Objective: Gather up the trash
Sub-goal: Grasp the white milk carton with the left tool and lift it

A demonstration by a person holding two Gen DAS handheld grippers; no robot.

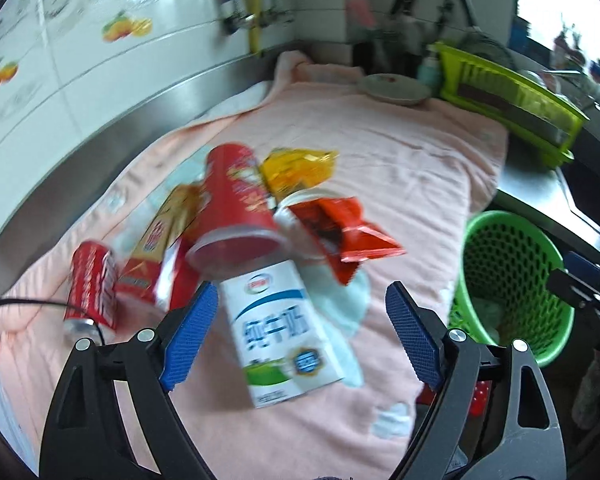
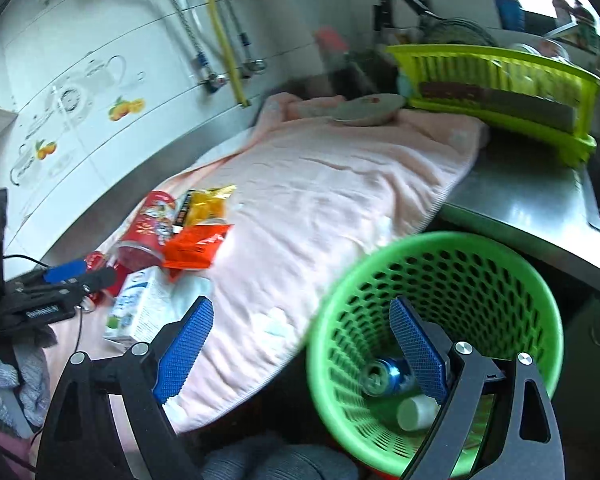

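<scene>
A pile of trash lies on a pink towel (image 1: 400, 168): a white milk carton (image 1: 278, 328), a red cup (image 1: 236, 208), a red can (image 1: 92, 288), a yellow wrapper (image 1: 296, 168), an orange-red wrapper (image 1: 340, 232) and a red-yellow box (image 1: 160, 248). My left gripper (image 1: 300, 320) is open, its jaws either side of the milk carton, just above it. My right gripper (image 2: 300, 344) is open and empty over the rim of the green basket (image 2: 440, 264), which holds a blue can (image 2: 388, 376) and a white bottle (image 2: 416, 412). The basket also shows in the left wrist view (image 1: 512, 280).
A plate (image 1: 394, 86) sits at the far end of the towel. A lime dish rack (image 1: 508, 96) stands on the steel counter (image 2: 520, 208) at the right. A tiled wall (image 1: 60, 80) with pipes runs along the left. A black cable (image 1: 20, 304) lies near the red can.
</scene>
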